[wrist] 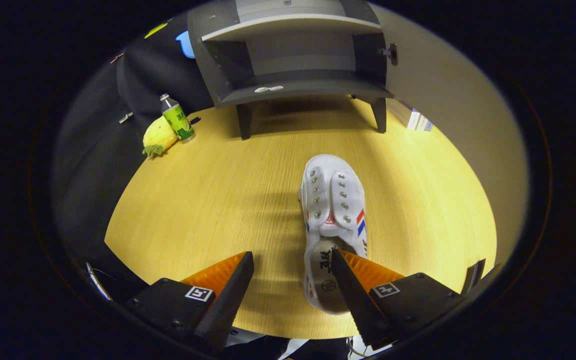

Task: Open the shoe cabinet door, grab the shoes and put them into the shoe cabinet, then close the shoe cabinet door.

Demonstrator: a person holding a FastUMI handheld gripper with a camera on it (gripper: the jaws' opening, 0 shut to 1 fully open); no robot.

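White shoe (333, 220) w/ red-blue stripes, laceless, gripper (292, 265) fingers wide apart, cabinet (293, 55) open

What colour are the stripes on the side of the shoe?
Red and blue, on the white shoe beside the open claw, in the gripper view.

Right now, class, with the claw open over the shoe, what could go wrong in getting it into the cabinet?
1. The claw is open and off-centre: one finger overlaps the white shoe, the other stands over bare table, so it may close on one soft edge and slip.
2. The shoe cabinet shelf opening looks low; a dangling shoe might catch on its front edge.
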